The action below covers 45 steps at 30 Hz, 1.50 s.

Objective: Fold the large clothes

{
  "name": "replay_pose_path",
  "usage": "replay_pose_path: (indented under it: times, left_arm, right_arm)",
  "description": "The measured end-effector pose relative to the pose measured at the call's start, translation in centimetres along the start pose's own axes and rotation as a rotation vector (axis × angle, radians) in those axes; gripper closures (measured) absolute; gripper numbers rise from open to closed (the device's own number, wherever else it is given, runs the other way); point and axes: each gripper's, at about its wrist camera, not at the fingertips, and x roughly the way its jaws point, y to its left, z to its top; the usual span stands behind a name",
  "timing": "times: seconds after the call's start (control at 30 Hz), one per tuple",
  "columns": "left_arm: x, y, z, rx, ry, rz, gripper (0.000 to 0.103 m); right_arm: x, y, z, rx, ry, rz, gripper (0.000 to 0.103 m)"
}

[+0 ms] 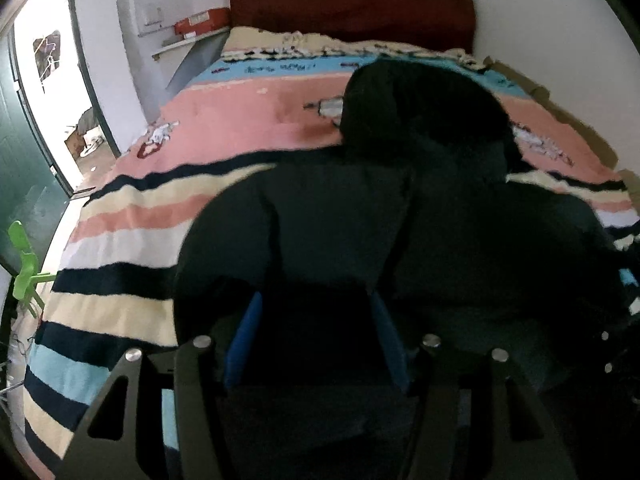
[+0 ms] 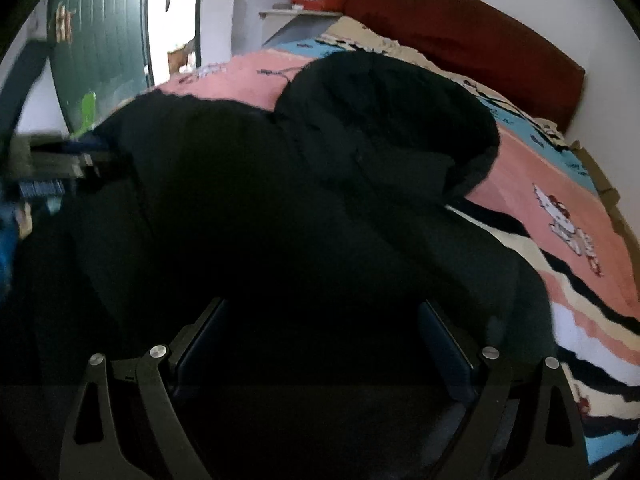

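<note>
Item: black hooded padded jacket [image 1: 400,216], spread on striped blanket [image 1: 132,208], hood [image 2: 384,120] beyond the jaws. Judged bulky, soft, springy, slick-shelled; best taken at hem or sleeve edges. Left gripper [image 1: 316,340]: jaws apart over dark cloth. Right gripper [image 2: 322,344]: jaws apart likewise. Containers: red box [image 1: 202,20] on shelf, contents unseen.

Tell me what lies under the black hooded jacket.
The black hooded jacket lies on a striped pink, cream and navy blanket covering the bed. The blanket's pattern directly beneath the jacket is hidden.
</note>
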Motion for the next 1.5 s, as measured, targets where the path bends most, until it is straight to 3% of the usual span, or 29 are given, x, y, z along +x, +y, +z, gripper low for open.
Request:
replay_pose_path:
  times: [0.13,0.2,0.4,0.67,0.9,1.13,1.23,1.33,1.5]
  left_arm:
    - [-0.1,-0.1,1.1,-0.042,-0.042,0.002,0.048]
    - [1.0,-0.6,1.4,-0.049,-0.019,0.004,0.048]
    - [2.7,-0.9,-1.2,-0.044,0.01,-0.001,0.043]
    - [1.8,-0.9,-2.5,-0.035,0.088,0.016,0.04]
    - [-3.8,-0.4,-5.5,-0.002,0.094,-0.001,0.04]
    - [-8.8,1.8,-8.7,-0.031,0.098,0.033,0.04]
    - [-10.3,2.8,-7.4,-0.05,0.083,0.046,0.04]
    - [-11.1,4.0,-3.3,-0.088,0.051,0.027,0.04]
    - [-8.8,4.7,5.7,-0.145,0.011,-0.062,0.04]
  right_arm:
    - [-2.6,-1.4,0.5,0.033,-0.051,0.002,0.012]
    - [-3.0,-2.0,1.1,0.051,-0.078,-0.008,0.012]
    - [0.7,-2.9,-1.3,0.077,-0.001,-0.011,0.011]
    - [0.1,-3.5,-3.1,0.105,0.04,-0.004,0.011]
    - [-5.8,-4.7,-6.5,0.128,0.017,-0.026,0.011]
    - [-13.3,-8.1,-12.7,0.194,0.011,-0.129,0.011]
    - [-15.1,-9.4,-14.0,0.212,0.024,-0.167,0.011]
    - [-15.9,-11.0,-12.9,0.223,0.009,-0.188,0.011]
    - [-14.2,-14.1,-6.1,0.234,-0.048,-0.165,0.01]
